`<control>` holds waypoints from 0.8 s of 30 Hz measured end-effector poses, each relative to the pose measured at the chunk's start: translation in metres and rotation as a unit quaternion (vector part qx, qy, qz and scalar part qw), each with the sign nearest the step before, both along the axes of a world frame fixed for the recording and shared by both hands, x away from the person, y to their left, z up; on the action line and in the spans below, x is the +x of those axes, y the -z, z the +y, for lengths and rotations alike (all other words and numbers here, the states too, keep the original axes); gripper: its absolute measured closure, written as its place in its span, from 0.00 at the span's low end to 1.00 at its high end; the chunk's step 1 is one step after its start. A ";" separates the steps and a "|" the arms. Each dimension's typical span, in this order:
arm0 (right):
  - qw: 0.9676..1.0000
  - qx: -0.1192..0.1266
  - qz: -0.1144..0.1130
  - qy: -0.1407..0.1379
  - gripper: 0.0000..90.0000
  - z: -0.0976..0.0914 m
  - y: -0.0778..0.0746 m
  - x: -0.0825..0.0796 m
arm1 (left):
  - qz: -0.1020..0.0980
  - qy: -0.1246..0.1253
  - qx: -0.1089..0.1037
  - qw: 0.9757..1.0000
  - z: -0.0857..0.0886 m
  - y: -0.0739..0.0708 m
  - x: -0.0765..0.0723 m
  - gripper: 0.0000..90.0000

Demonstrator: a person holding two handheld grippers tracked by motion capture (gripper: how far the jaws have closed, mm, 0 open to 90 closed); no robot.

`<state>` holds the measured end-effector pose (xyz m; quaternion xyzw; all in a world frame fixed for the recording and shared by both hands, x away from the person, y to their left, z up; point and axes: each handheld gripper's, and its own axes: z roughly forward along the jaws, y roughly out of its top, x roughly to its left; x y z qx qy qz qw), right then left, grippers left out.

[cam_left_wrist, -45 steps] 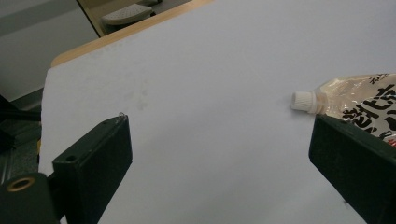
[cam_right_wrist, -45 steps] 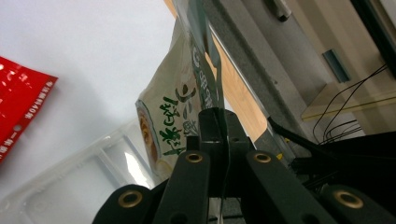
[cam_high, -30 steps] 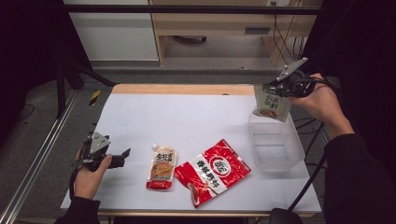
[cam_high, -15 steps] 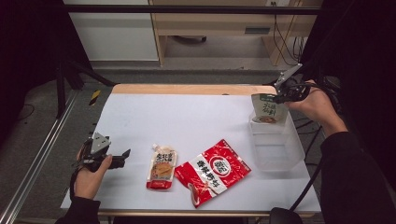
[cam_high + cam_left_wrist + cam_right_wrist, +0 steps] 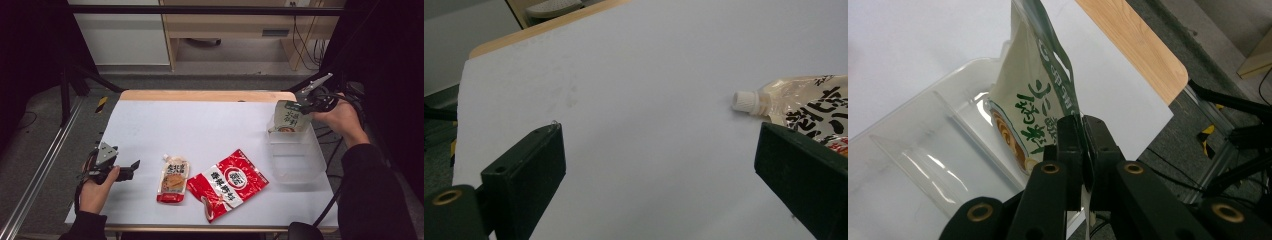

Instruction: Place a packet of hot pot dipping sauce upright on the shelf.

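Note:
My right gripper (image 5: pixel 306 105) (image 5: pixel 1083 122) is shut on the top edge of a white-and-green pouch (image 5: pixel 287 117) (image 5: pixel 1038 95). The pouch hangs upright with its bottom inside the far end of a clear plastic bin (image 5: pixel 295 155) (image 5: pixel 923 145) at the table's right side. My left gripper (image 5: pixel 131 170) (image 5: pixel 659 132) rests open near the table's left front, with nothing between its jaws. A spouted orange sauce pouch (image 5: pixel 174 177) (image 5: pixel 804 102) lies flat just right of it. A red snack bag (image 5: pixel 229 182) lies beside that pouch.
The white table top (image 5: pixel 200 130) ends in a wooden strip (image 5: pixel 205 95) at the far edge. A metal rail (image 5: pixel 35 175) runs along the floor on the left. Cables trail from the right gripper off the table's right side.
My right gripper has come down and slightly forward with the white-and-green pouch, bringing its bottom into the clear bin. The left gripper has stayed where it was.

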<state>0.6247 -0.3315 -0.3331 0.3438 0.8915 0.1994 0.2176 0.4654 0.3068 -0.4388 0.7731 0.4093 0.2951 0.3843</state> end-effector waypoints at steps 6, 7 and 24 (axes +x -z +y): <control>1.000 0.004 -0.002 0.025 0.85 0.002 0.006 0.000 | 0.001 0.001 -0.002 1.000 -0.002 0.001 0.000 0.07; 1.000 0.001 -0.001 0.026 0.82 0.002 0.007 -0.001 | 0.002 0.002 0.000 1.000 -0.002 0.001 0.001 0.07; 0.994 0.009 -0.100 0.047 0.29 0.014 -0.025 -0.040 | 0.016 0.020 0.003 1.000 -0.009 0.003 -0.001 0.07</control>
